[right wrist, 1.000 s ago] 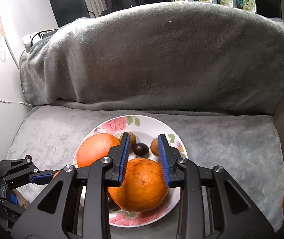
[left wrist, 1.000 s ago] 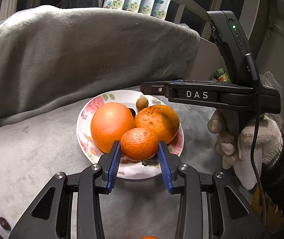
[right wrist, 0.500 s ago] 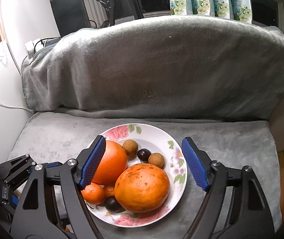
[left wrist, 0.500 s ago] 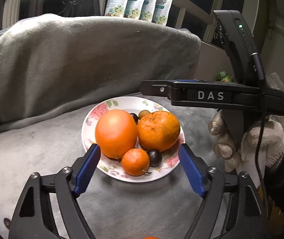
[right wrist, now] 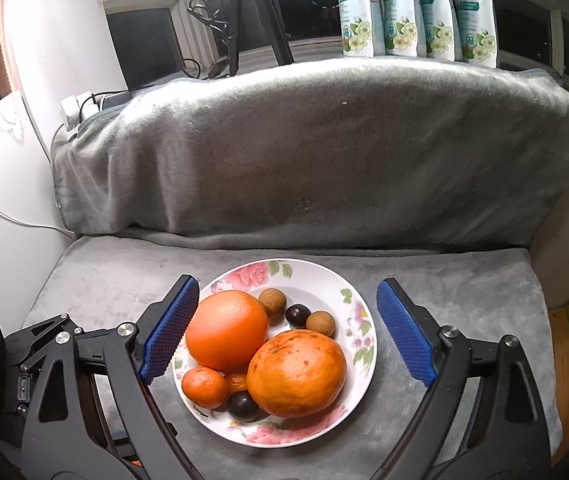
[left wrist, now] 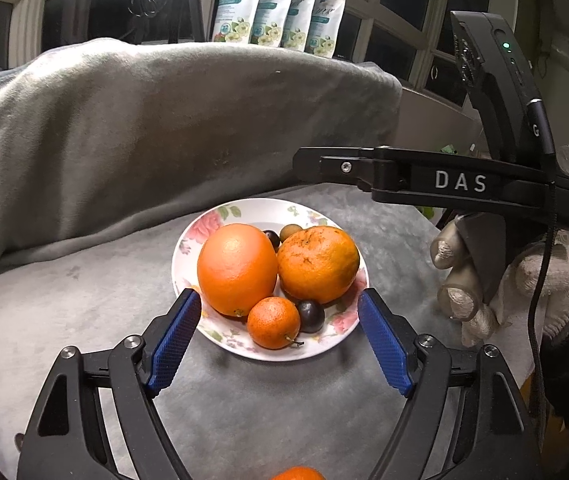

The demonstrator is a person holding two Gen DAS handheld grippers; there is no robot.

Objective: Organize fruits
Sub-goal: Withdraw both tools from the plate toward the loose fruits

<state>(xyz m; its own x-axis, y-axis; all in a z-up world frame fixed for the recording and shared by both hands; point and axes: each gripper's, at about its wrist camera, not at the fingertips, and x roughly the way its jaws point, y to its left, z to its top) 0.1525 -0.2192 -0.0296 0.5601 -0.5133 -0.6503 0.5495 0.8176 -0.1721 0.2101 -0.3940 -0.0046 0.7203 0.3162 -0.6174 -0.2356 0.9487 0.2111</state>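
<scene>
Left wrist view looks down on a floral plate (left wrist: pixel 188 240) resting on a grey blanket-covered cushion (left wrist: pixel 84 300). On the plate lie a large smooth orange (left wrist: pixel 237 268), a rougher, mottled orange (left wrist: pixel 318 264) touching it on the right, a small mandarin (left wrist: pixel 273 322) at the near rim, and a dark plum (left wrist: pixel 310 315) just beside the mandarin. Another dark fruit and a brown longan peek out behind the two big oranges.

The left hand-held gripper (left wrist: pixel 278 344) stands released, its blue pads spread to either side of the plate's near edge with nothing gripped. The right hand-held gripper (right wrist: pixel 282 332) is likewise released and its jaws are opening; the plate (right wrist: pixel 360 320) lies between its pads (none of the fruit is touched). In the right wrist view two longans (right wrist: pixel 272 302) and a second small mandarin, half hidden, also show.

A gloved hand (left wrist: pixel 524 284) holds the right tool at the left view's edge. Four pouches (right wrist: pixel 416 8) stand on the windowsill behind.
</scene>
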